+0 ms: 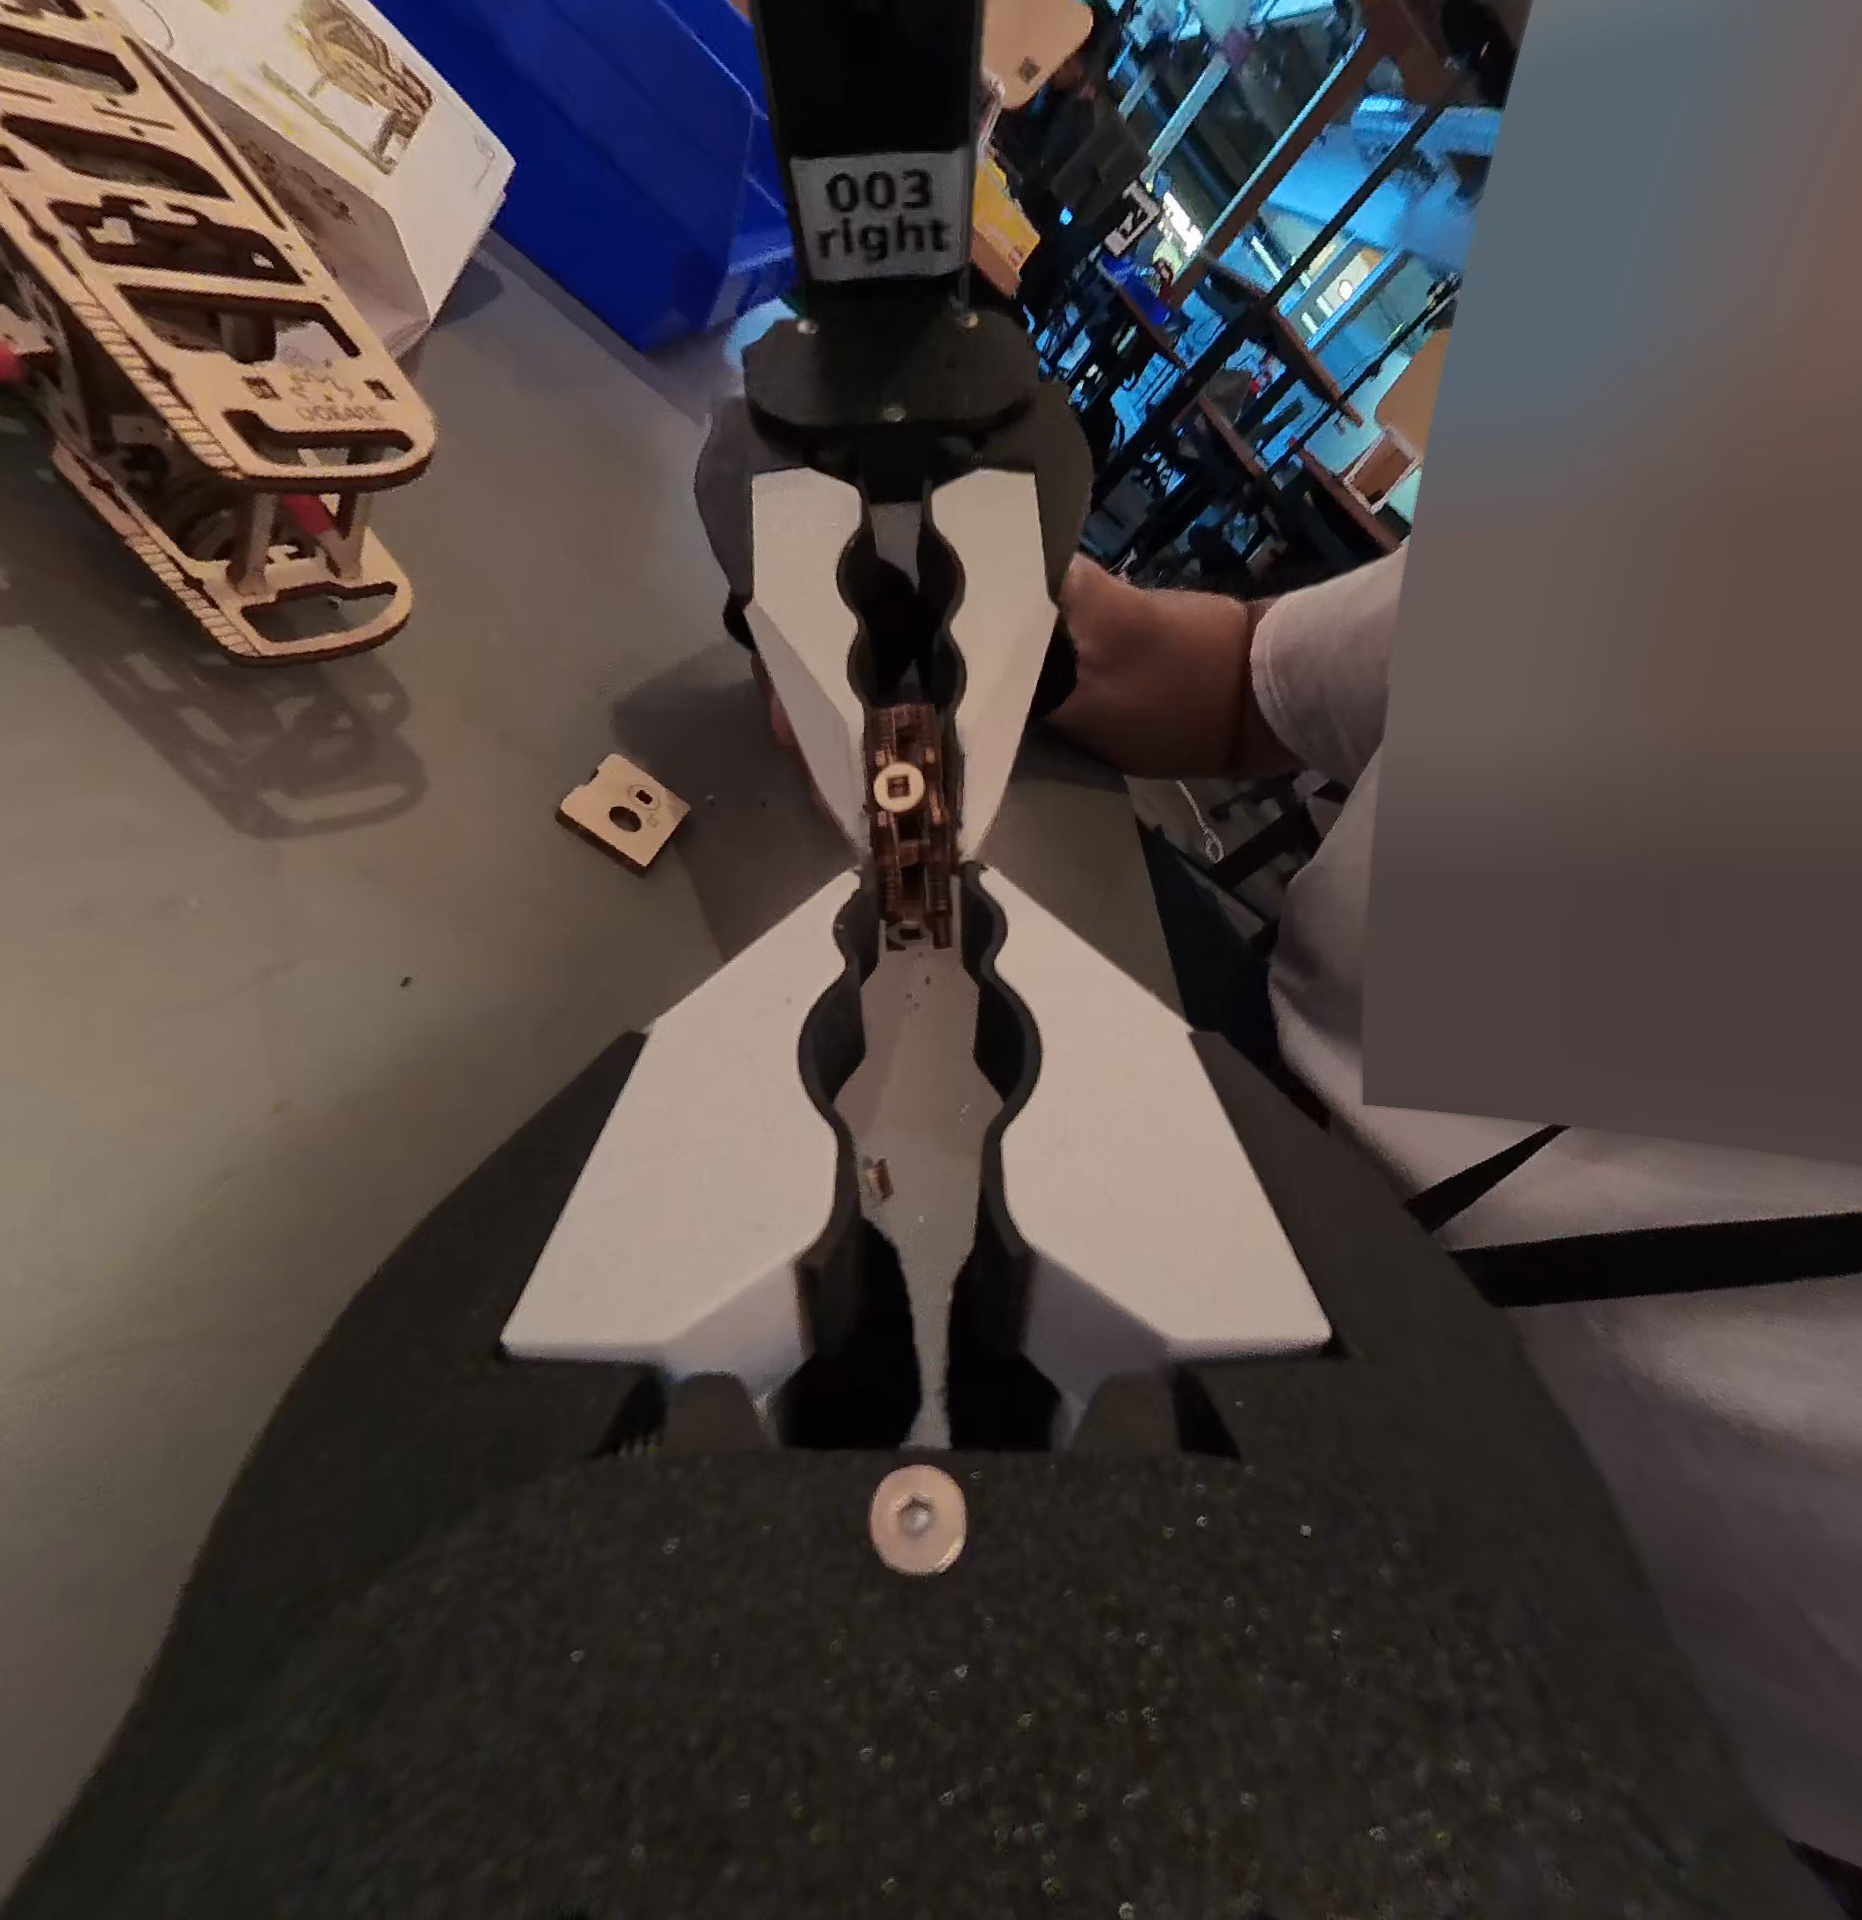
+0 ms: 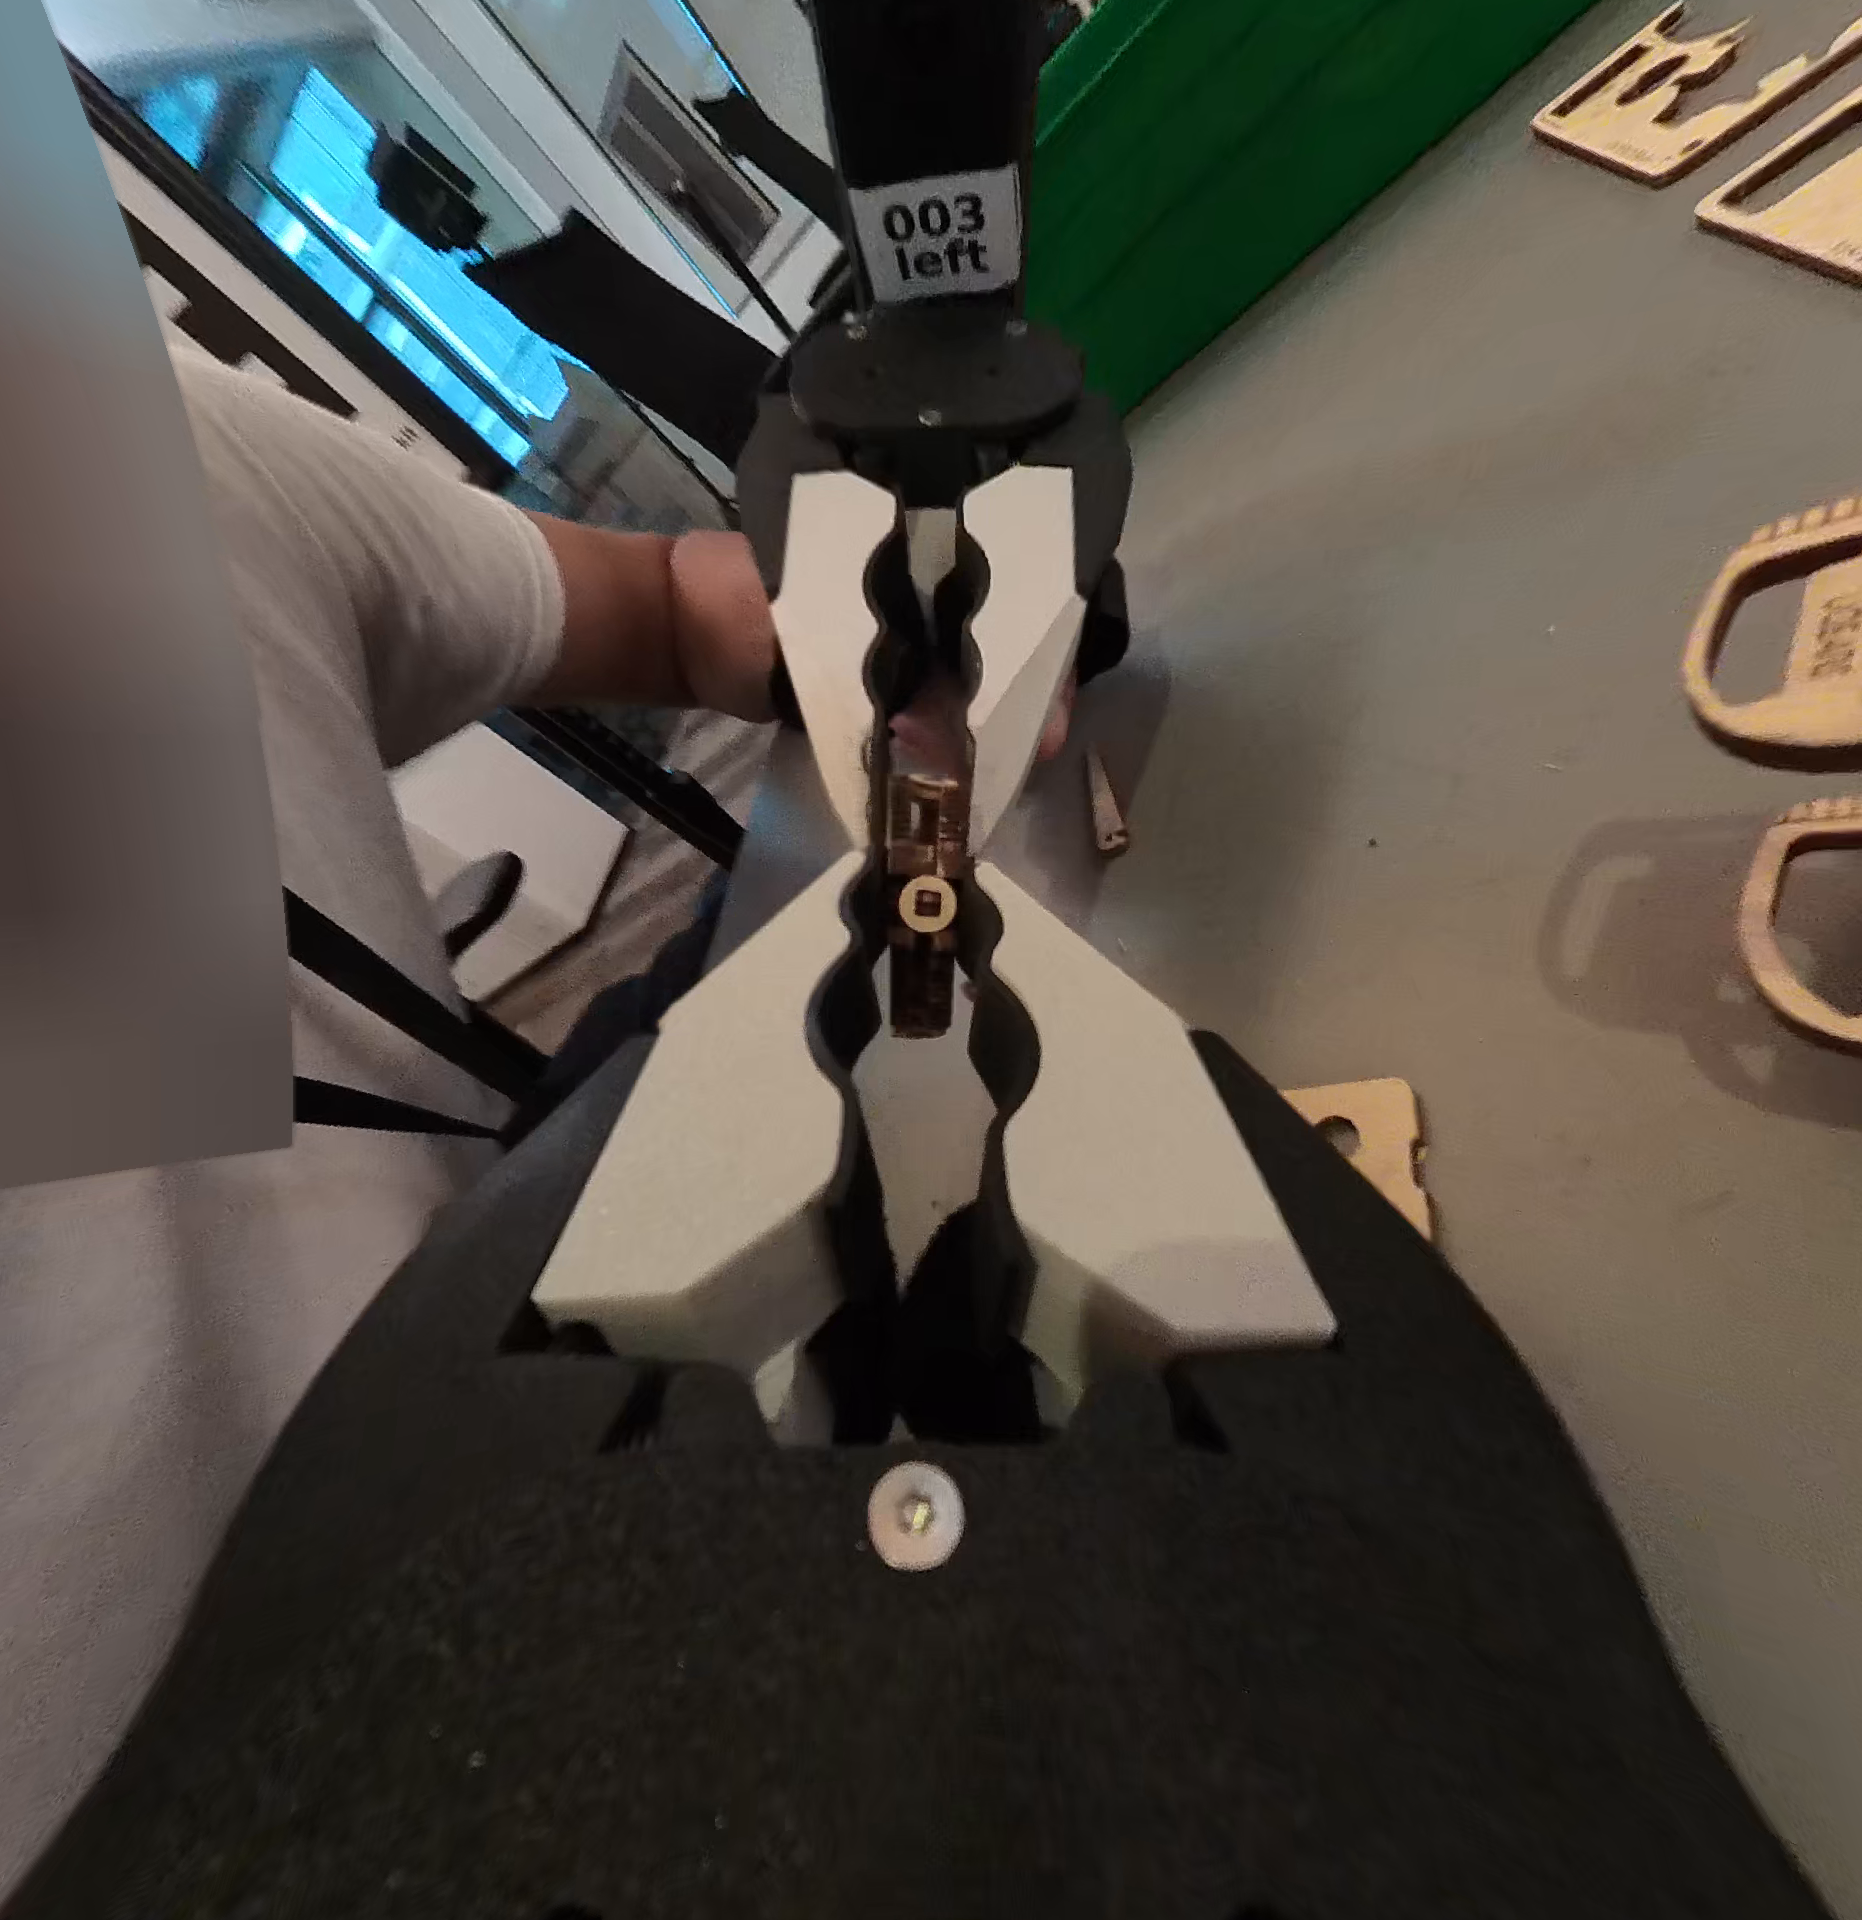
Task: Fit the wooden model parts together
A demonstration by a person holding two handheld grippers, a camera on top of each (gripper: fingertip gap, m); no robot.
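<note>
Between my two claws, above the grey counter (image 1: 283,1039), sits the small wooden part (image 1: 911,821). My left claw (image 1: 914,883) and right claw (image 2: 922,883) both pinch it tight from either end, so I can push its pieces together.

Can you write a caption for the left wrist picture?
Two tongs meet tip to tip, both pinching one small wooden assembly above a grey table.

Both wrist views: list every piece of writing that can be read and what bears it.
White sticker on the right gripper's black body: printed writing, not copied here.
White sticker on the left gripper's black body: likewise.
Laser-cut wooden model frame: engraved marks, too small.
Tan wooden loop-shaped part: engraved marks, blurred.
White cardboard box: print too blurred.
None on the small brown wooden assembly both grippers clamp.
</note>
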